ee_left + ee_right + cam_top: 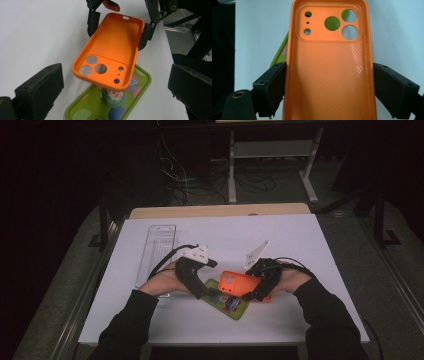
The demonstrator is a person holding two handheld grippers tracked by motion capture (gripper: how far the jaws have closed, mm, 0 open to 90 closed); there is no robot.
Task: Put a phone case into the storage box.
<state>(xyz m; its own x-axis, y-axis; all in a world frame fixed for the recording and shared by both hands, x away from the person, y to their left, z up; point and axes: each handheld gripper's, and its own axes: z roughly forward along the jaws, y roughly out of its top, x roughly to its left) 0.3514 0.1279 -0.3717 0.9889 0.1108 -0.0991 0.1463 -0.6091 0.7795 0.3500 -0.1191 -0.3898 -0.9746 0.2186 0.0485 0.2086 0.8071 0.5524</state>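
Two phone cases are in play. The right gripper [120, 28] clamps the orange case [110, 52] across its long edges, hollow side up, holding it lifted just above the green case [140, 82], which lies flat on the white table [300, 245]. The left gripper [112, 87] waits beside them with jaws spread and empty, apparently ready to help.
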